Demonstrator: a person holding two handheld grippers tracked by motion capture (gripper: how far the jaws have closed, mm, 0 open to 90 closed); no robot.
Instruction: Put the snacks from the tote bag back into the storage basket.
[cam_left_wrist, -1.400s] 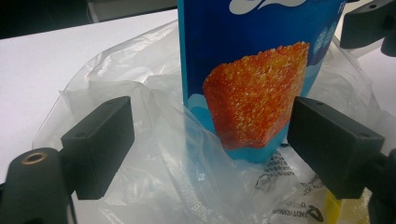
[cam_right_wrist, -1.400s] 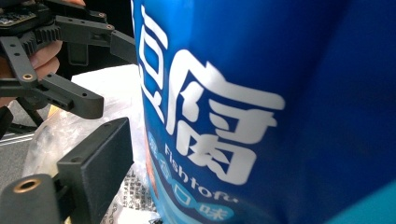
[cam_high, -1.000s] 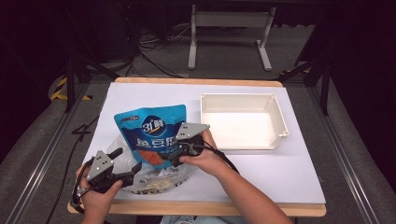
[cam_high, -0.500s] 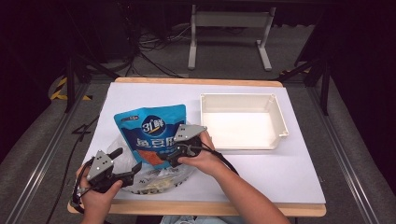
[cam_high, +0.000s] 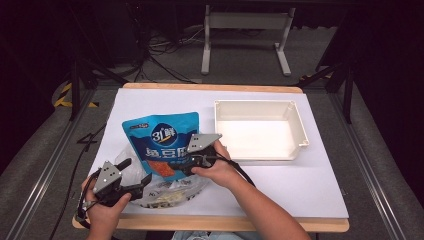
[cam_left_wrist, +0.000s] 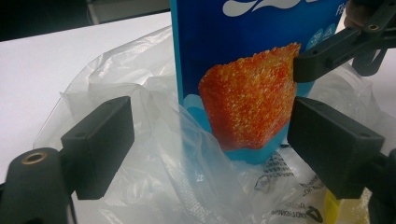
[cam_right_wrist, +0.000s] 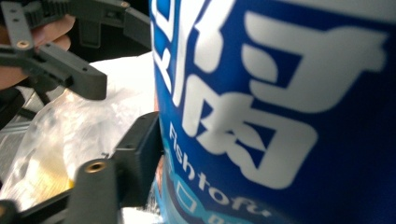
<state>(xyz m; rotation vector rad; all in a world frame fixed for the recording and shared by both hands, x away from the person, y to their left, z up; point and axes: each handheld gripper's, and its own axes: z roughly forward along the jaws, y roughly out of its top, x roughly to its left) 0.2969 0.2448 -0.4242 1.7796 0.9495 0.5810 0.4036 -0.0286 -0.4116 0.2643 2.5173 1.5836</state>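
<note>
A blue snack pouch (cam_high: 160, 140) with white lettering and an orange picture leans back on the table, its lower end inside a crumpled clear plastic bag (cam_high: 167, 189). My right gripper (cam_high: 186, 161) is shut on the pouch's right edge. In the right gripper view the pouch (cam_right_wrist: 280, 116) hides one jaw, and the other finger (cam_right_wrist: 137, 158) presses its side. My left gripper (cam_high: 136, 172) is open at the bag's left end. In the left gripper view its jaws stand wide apart around the loose bag (cam_left_wrist: 154, 140), with the pouch (cam_left_wrist: 247, 88) behind.
An empty white tray (cam_high: 300, 130) sits to the right of the pouch on the white table sheet (cam_high: 300, 190). A yellow packet (cam_left_wrist: 336, 210) lies inside the clear bag. Dark floor, cables and a stand lie beyond the table's far edge.
The right gripper and pouch have shifted slightly; the left gripper stays at the bag's left end with its jaws apart.
</note>
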